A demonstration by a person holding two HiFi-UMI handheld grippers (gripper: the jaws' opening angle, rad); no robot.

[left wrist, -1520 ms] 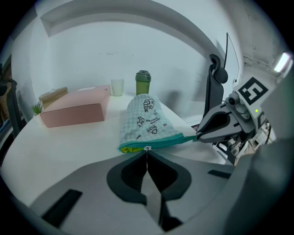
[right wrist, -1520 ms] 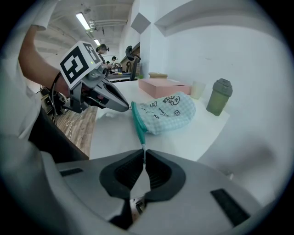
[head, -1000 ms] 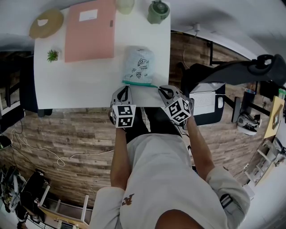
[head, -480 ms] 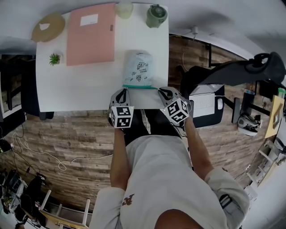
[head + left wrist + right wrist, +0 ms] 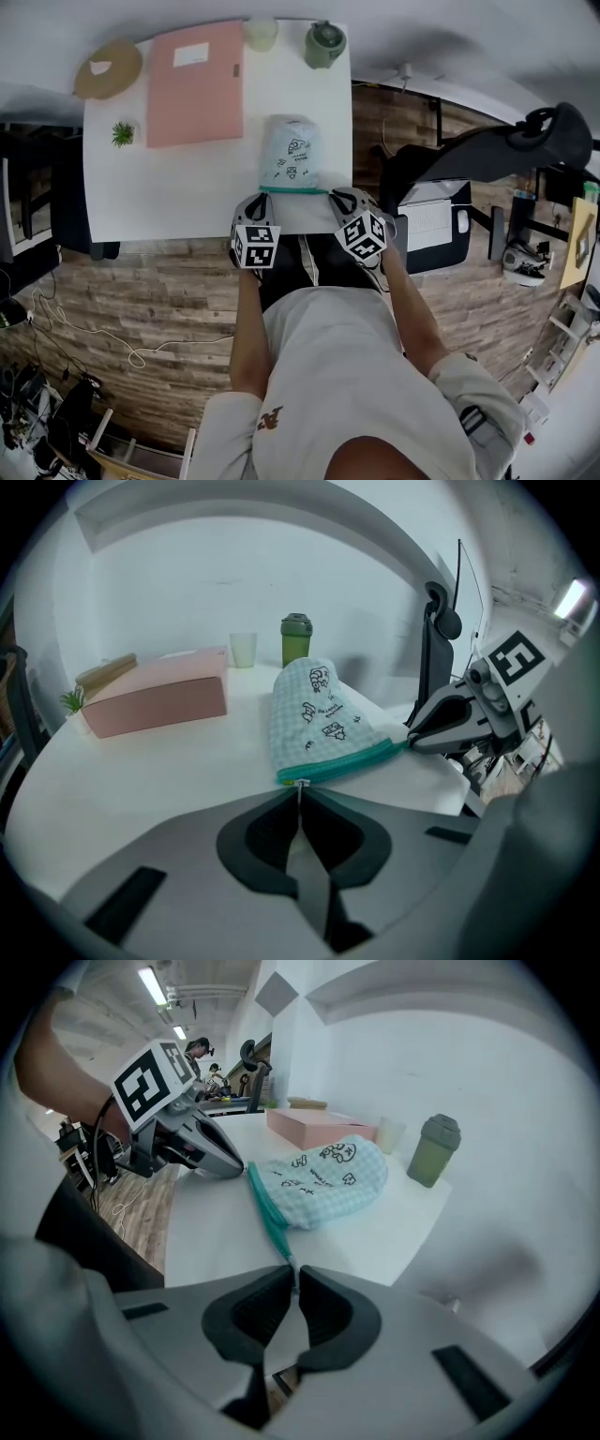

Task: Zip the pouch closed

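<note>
left gripper (image 5: 264, 191), right gripper (image 5: 331, 195) angled down — pinching pouch (image 5: 290, 150) ends

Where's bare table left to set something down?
Biggest free patch: near-left table, bordered by the pink box, small plant, pouch and left gripper. A narrow strip runs between pouch and the table's right edge. Crowded: far edge (tan disc, cup, green bottle) and near edge, where the right gripper and left gripper pinch the pouch's zipper ends.

An office-style workroom with desks.
A white desk (image 5: 187, 187) stands on a wood-plank floor (image 5: 159, 281) beside a black office chair (image 5: 487, 150); loose cables (image 5: 84, 323) trail across the floor, and strip lights (image 5: 155, 983) hang over more desks behind.
</note>
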